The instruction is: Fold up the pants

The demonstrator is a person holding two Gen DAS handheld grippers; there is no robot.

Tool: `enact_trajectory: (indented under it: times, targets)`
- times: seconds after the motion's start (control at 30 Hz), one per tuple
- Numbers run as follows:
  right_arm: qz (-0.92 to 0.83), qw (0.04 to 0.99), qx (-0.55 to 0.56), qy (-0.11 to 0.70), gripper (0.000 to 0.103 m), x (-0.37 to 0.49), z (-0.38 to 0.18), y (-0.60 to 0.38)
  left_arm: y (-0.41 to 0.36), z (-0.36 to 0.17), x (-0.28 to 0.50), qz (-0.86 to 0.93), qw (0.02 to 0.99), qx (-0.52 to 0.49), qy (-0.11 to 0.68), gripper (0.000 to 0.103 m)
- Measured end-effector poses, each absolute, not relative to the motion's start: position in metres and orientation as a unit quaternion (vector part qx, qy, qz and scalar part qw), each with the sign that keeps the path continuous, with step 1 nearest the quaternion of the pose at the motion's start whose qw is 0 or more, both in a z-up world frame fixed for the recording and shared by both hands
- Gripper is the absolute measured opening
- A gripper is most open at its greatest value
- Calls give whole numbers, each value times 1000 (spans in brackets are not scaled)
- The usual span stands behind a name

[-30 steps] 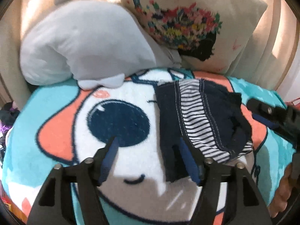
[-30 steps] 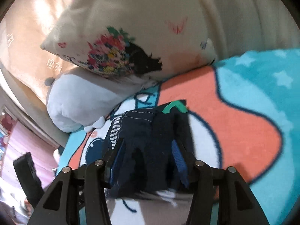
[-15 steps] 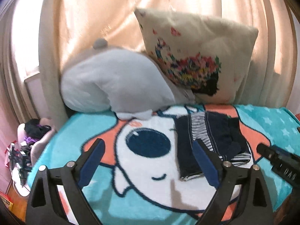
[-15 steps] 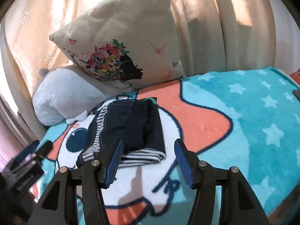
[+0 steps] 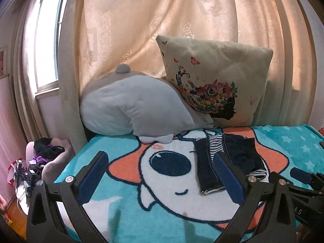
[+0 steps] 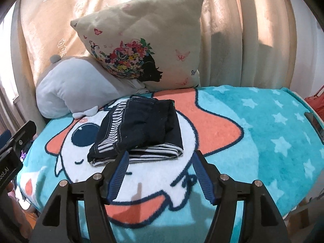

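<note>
Pants (image 6: 139, 129) lie folded in compact dark bundle, striped lining showing at edges, on blanket (image 6: 263, 125), over white cartoon face near its middle. Left gripper (image 5: 160, 174) spread wide, holds nothing, hangs above blanket, clear of pants. Right gripper (image 6: 160, 174) likewise apart, empty, just short of bundle's near edge, not touching. Grey plush (image 5: 129, 109) and floral pillow (image 5: 214, 87) lean against curtain (image 5: 162, 20) behind pants.

Partial white lettering "bot.AI" on the left gripper (image 6: 9, 162) body — "AS" on the right gripper (image 5: 303, 198) body
</note>
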State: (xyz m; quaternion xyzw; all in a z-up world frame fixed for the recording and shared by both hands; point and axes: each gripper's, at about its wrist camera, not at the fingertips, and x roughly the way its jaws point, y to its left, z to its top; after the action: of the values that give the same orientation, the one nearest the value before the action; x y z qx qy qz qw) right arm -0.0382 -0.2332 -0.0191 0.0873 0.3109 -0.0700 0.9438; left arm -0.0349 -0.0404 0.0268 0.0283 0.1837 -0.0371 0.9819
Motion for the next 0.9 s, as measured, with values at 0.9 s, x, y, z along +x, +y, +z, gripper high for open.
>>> enact_trajectory:
  times: [0.9]
  targets:
    - [-69, 943, 61, 321, 78, -67, -9, -200, -26, 49, -63, -78, 968, -1, 238, 103]
